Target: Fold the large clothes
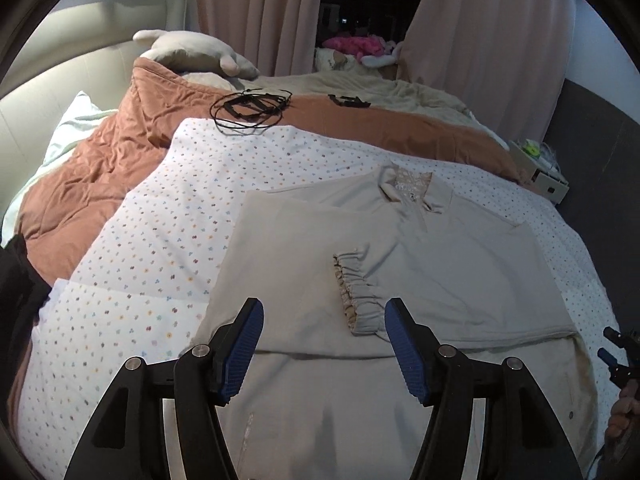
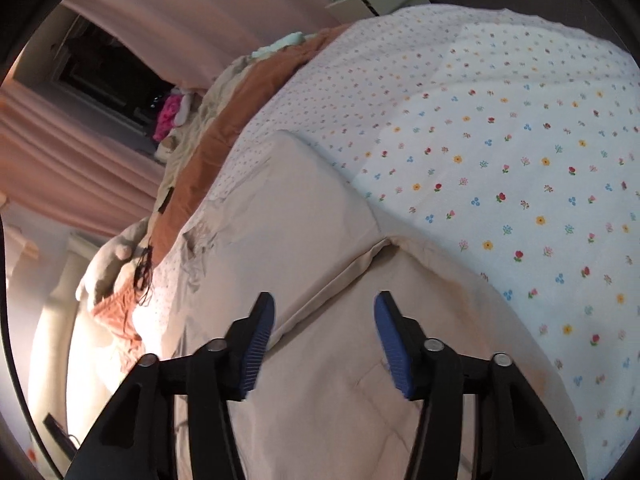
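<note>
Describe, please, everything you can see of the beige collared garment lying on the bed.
The beige collared garment looks like soft, matte woven cloth. It lies flat, front up, on the white flower-print bedspread, collar towards the curtains, with a lace-like patch inside the neckline. Both sleeves appear folded inward; one elastic gathered cuff rests on the chest. The open left gripper and open right gripper hover over its lower part, neither gripping it.
</note>
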`<state>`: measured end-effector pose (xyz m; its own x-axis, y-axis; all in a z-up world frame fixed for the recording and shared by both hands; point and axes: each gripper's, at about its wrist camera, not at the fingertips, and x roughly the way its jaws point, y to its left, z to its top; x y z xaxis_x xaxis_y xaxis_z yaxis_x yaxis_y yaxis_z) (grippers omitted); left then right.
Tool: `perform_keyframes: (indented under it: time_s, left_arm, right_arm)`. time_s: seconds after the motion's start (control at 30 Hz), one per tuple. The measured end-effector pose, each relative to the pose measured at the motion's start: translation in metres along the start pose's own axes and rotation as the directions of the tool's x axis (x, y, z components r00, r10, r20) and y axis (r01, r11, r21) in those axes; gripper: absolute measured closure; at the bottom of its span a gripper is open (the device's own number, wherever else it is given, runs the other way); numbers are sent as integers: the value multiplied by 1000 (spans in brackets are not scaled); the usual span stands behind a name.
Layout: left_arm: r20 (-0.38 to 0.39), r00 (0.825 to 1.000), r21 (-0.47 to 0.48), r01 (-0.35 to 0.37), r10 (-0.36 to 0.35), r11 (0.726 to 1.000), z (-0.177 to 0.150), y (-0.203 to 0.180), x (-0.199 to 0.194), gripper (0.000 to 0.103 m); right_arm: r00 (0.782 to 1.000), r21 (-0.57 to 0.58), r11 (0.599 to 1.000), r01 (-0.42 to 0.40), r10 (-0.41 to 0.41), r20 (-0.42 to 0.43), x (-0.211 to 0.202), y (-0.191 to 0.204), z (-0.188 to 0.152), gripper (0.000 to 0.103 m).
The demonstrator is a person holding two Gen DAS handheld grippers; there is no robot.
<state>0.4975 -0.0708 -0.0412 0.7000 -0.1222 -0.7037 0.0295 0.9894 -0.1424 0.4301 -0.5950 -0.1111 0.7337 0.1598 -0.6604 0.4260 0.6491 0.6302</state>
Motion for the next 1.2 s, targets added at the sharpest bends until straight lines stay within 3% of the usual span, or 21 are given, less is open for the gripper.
perform_keyframes:
  time_s: [0.07, 0.3, 0.4, 0.57, 0.63, 0.73, 0.8, 0.9, 1.2]
  left_arm:
    - [4, 1000, 0, 0, 0, 1000, -12, 3, -16, 38]
    - [75, 997, 32, -26, 24, 999, -49, 19, -71, 38]
    - [92, 995, 33, -44, 40, 998, -59, 28, -89, 38]
    - [135, 990, 42, -37, 31, 998, -75, 35, -124, 38]
    - [148, 989, 40, -26, 20, 999, -82, 38, -139, 33]
    - [197, 980, 22, 2, -6, 1000, -93, 46, -162, 16]
    - [229, 973, 16, 18, -21, 1000, -100, 50, -178, 1]
    - [243, 969, 12, 40, -41, 999, -112, 56, -196, 0]
    - [233, 972, -30, 47, -38, 998, -157, 78, -227, 0]
  right_arm:
    - [999, -36, 999, 5, -3, 36, -15, 5, -9, 40]
    - [995, -140, 990, 26, -12, 100, -62, 24, -37, 39]
    - [993, -167, 986, -1, 21, 118, -83, 29, -49, 39]
    - [985, -276, 961, 4, 44, 166, -123, 40, -70, 33]
    - [985, -314, 949, 7, 47, 164, -138, 43, -81, 32]
    - [985, -353, 935, 23, 39, 166, -158, 45, -95, 14]
    - [984, -373, 927, 23, 46, 174, -173, 43, -104, 9]
    - [983, -382, 924, 28, 44, 178, -190, 38, -115, 0]
    - [983, -423, 905, 47, 34, 181, -224, 13, -153, 0]
